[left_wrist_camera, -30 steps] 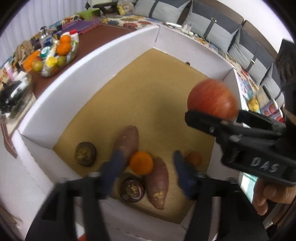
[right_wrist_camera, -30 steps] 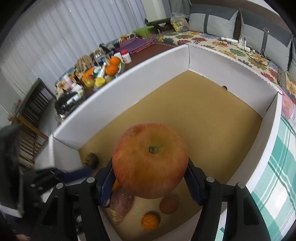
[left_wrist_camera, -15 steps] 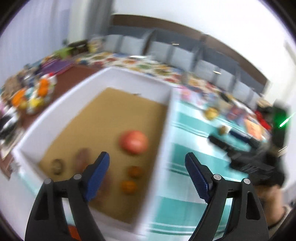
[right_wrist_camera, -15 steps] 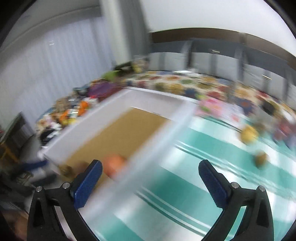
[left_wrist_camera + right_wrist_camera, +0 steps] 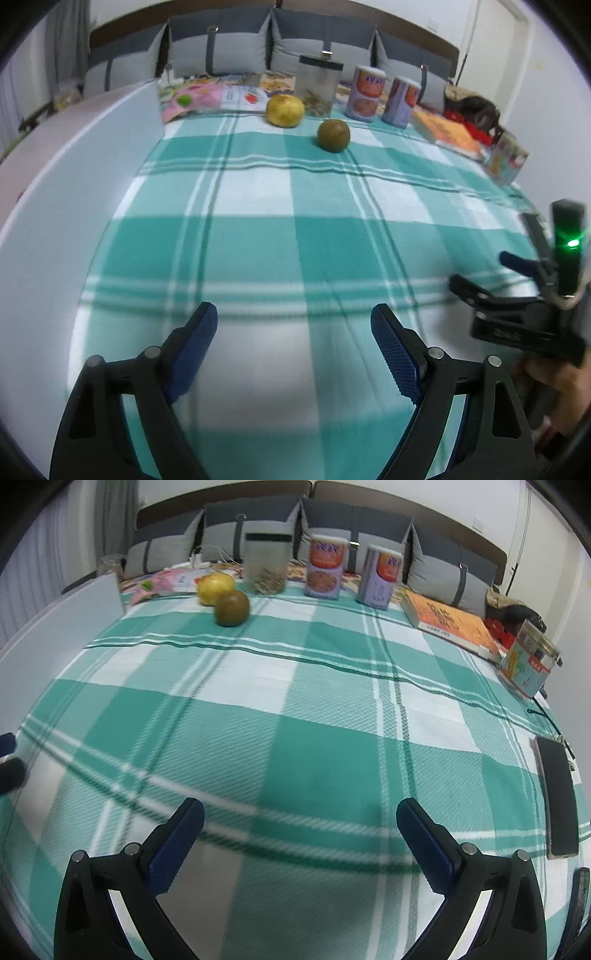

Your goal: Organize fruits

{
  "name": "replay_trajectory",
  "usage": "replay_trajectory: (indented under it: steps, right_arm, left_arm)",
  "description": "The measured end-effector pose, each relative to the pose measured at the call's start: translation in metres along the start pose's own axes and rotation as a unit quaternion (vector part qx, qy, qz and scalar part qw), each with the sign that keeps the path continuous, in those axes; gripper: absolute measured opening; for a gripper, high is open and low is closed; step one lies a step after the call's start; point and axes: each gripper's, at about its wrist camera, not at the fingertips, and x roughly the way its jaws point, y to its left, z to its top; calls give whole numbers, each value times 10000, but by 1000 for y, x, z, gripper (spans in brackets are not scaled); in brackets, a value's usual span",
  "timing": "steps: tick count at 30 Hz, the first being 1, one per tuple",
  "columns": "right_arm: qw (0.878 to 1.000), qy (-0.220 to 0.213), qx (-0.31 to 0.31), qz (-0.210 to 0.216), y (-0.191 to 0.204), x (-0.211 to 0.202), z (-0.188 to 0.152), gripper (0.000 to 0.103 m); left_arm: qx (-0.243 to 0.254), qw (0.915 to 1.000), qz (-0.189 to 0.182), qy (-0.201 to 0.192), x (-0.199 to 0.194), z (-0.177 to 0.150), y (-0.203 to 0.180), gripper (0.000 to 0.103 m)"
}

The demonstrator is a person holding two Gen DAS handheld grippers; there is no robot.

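- Both grippers are spread wide and carry nothing: the left gripper and the right gripper each hover low over the green-and-white checked cloth, blue pads facing bare fabric.
- Two fruits lie at the far end of the cloth: a yellow fruit and, nearer the cameras, a brownish-green fruit. They sit apart in the left wrist view; in the right wrist view the brownish-green one overlaps the yellow one.
- A white box wall runs along the left edge of the cloth, well apart from both fruits.
- Behind the fruits stand a clear jar with a dark lid and two printed cans, in front of grey cushions.
- An orange book and a small printed box lie along the right side; a dark phone rests flat near the right edge.
- Nothing lies on the open cloth between the fingers and the fruits.
- In the left wrist view the right gripper sits at the far right, held from below by a hand, with a green light glowing on its mount.
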Motion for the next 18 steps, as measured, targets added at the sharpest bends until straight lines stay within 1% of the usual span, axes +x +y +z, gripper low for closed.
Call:
replay_trajectory:
  steps: [1, 4, 6, 7, 18]
  right_arm:
    - [10000, 30, -18, -8, -1, 6, 3, 103]
    - [9997, 81, 114, 189, -6, 18, 14, 103]
    - [9987, 131, 292, 407, -17, 22, 7, 103]
    - [9986, 119, 298, 421, -17, 21, 6, 103]
    - [9988, 120, 259, 388, -15, 21, 5, 103]
  left_arm:
    - [51, 9999, 95, -32, 10, 5, -5, 87]
    - [118, 9991, 393, -40, 34, 16, -10, 87]
    - [81, 9985, 533, 22, 48, 20, -9, 87]
    - [41, 9983, 577, 68, 54, 18, -7, 89]
    - [-8, 9983, 587, 52, 55, 18, -6, 92]
